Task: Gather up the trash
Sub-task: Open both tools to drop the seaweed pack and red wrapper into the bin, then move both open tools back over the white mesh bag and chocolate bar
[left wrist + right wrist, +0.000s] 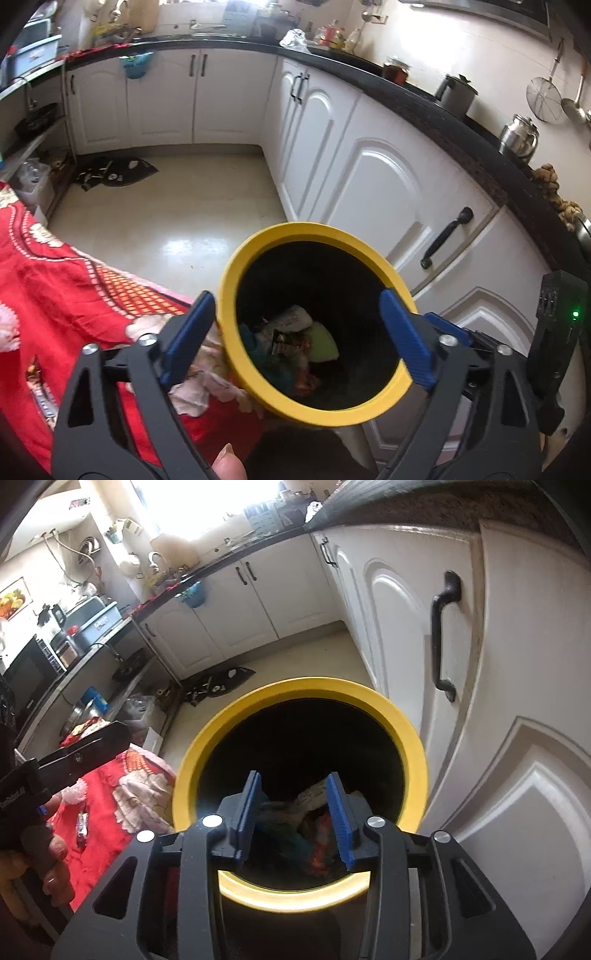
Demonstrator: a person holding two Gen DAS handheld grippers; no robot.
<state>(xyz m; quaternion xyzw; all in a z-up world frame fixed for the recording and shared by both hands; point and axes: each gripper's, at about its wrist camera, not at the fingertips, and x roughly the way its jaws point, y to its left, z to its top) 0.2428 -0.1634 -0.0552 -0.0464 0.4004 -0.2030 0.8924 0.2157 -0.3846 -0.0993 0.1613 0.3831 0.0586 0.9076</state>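
A black trash bin with a yellow rim (229,280) stands beside the red patterned cloth (55,288). Crumpled wrappers and paper (295,336) lie at its bottom. My left gripper (295,332) is open wide, its blue fingers straddling the bin's mouth from above. In the right wrist view the same bin rim (417,760) fills the centre. My right gripper (295,816) is open and empty right over the bin's opening, with trash (314,797) visible below between the fingers. A small wrapper (82,829) lies on the red cloth (99,812).
White cabinet doors with black handles (447,236) run close along the right of the bin. The black countertop (424,107) holds pots and jars. A dark mat (118,173) lies on the pale floor. Shelves with kitchenware stand at the left (74,686).
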